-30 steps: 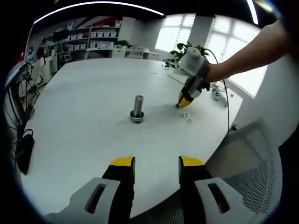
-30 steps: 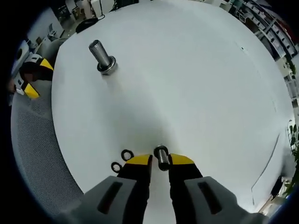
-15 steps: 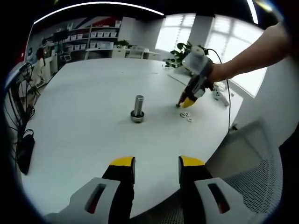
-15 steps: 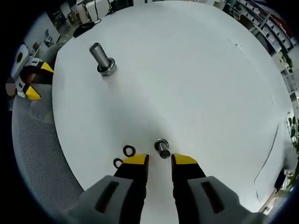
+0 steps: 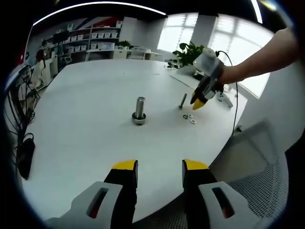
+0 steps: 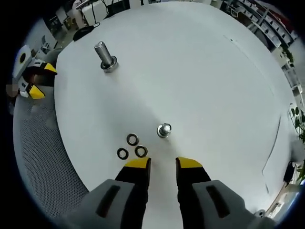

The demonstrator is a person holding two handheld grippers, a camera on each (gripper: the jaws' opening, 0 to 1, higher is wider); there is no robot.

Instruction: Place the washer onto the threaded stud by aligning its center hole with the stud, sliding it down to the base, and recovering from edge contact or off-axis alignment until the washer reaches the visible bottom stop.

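My right gripper (image 6: 159, 163) hangs with jaws apart, empty, three washers (image 6: 130, 146) at its 11 o'clock, a small stud (image 6: 164, 130) standing at 12. Left gripper (image 5: 159, 166) jaws also apart at the table (image 5: 86, 143) edge; the large stud (image 5: 139, 110) stands at 12 amid open surface.

Bright office around a white round tabletop (image 5: 86, 95)

Shelves (image 5: 97, 38) line the far wall, big windows (image 5: 228, 43) glow behind a potted plant (image 5: 188, 50), a mesh chair (image 5: 257, 186) stands near.

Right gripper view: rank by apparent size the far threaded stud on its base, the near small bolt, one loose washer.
1. Tall silver threaded stud on round base, despite being farther.
2. Small silver upright bolt.
3. Dark ring washer, about the bolt's width; the order between these two is unsure.
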